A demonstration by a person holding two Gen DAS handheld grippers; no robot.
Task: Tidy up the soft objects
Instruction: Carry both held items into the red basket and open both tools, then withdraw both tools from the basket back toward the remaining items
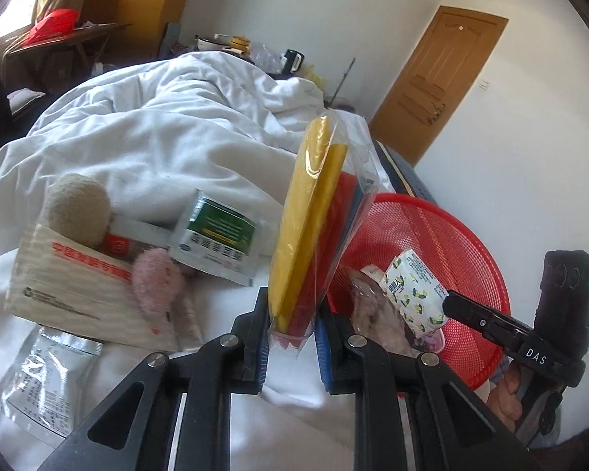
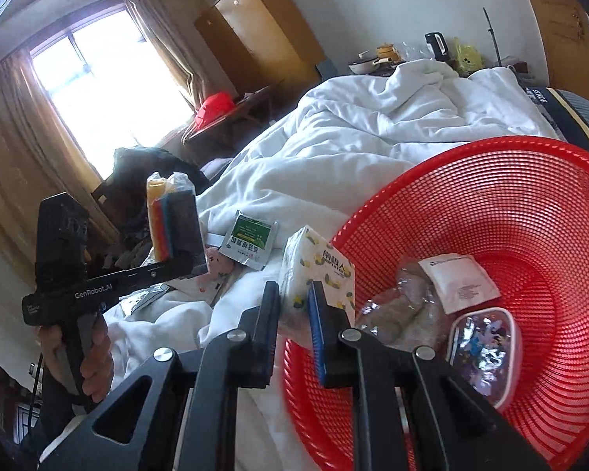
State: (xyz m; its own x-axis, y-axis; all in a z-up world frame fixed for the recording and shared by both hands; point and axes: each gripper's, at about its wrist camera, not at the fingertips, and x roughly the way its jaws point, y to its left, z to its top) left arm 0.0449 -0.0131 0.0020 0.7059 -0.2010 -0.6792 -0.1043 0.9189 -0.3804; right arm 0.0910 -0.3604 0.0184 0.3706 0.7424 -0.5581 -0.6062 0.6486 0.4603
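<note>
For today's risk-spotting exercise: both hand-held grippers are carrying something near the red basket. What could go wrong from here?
1. The left hand-held gripper pinches only the bottom edge of the tall bag of coloured cloths; it may flop or slip out.
2. The right hand-held gripper holds the tissue pack at the red mesh basket rim; released early, it might land outside.

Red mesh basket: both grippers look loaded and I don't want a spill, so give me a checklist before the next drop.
1. Left gripper clamped on clear bag of coloured cloths: ok.
2. Right gripper clamped on lemon-print tissue pack: ok.
3. Tissue pack over red mesh basket: not ok, only at its near rim.
4. Room left in basket: ok, bare mesh beside the white sachet and clear pouch.
5. Basket resting steady on white bedding: cannot tell.
</note>
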